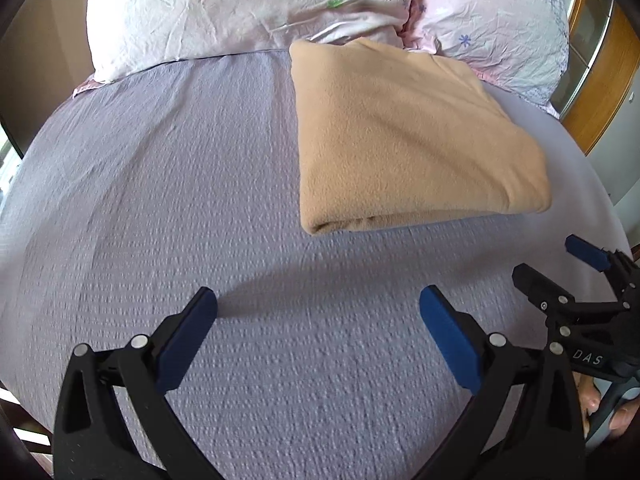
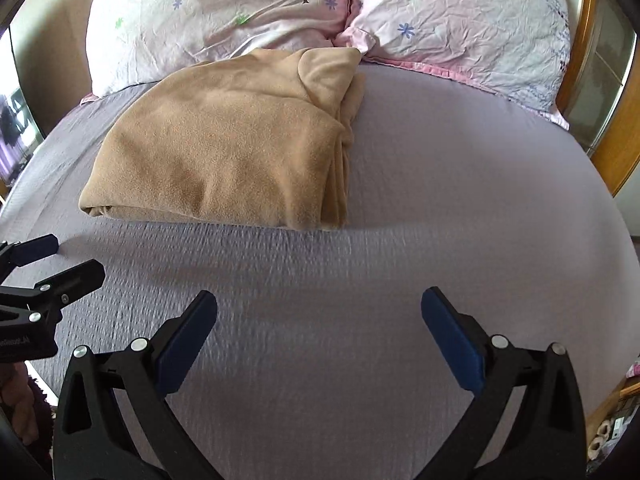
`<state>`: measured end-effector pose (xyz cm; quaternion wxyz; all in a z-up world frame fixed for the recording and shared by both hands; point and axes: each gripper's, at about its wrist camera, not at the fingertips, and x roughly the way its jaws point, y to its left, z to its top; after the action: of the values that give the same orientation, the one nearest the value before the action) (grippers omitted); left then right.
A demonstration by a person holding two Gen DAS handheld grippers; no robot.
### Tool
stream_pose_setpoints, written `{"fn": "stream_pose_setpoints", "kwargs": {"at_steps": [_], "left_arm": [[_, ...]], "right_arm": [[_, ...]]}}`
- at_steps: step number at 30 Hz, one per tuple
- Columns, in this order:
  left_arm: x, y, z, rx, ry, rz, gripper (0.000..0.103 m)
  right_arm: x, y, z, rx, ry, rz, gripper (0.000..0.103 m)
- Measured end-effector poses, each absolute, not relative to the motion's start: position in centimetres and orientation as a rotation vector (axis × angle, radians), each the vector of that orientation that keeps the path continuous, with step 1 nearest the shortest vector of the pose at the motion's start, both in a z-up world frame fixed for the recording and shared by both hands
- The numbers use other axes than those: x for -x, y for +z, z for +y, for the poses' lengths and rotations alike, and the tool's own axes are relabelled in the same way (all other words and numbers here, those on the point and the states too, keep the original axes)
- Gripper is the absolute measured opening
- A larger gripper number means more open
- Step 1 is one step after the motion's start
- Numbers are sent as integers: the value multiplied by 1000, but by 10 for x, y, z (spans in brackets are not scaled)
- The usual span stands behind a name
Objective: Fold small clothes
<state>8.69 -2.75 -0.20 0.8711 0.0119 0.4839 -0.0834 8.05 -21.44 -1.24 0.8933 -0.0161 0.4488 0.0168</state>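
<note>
A: Your biggest thing here is the bed (image 2: pixel 460 184), with its grey-lilac cover and two floral pillows (image 2: pixel 224 16) at the head. The folded tan fleece garment (image 2: pixel 224 144) lies against them, well ahead of both tools.

B: And my grippers?

A: Your left gripper (image 1: pixel 318 312) and right gripper (image 2: pixel 319 314) each hang over bare cover with jaws spread wide, gripping nothing.

B: So what could spoil it?

A: The stacked loose edges on the garment's right side (image 2: pixel 340 168), I judge. Pinch only the top layer there and the bundle may fan open. The fleece looks thick and springy, so it could slump. Your tools sit close together; reaching in at once, they may collide.
</note>
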Motion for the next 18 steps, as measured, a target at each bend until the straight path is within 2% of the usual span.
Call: {"fn": "stream_pose_setpoints", "kwargs": {"at_steps": [18], "left_arm": [[-84, -4, -36, -106, -146, 1029, 101]], "right_arm": [[-73, -15, -208, 34, 94, 965, 102]]}}
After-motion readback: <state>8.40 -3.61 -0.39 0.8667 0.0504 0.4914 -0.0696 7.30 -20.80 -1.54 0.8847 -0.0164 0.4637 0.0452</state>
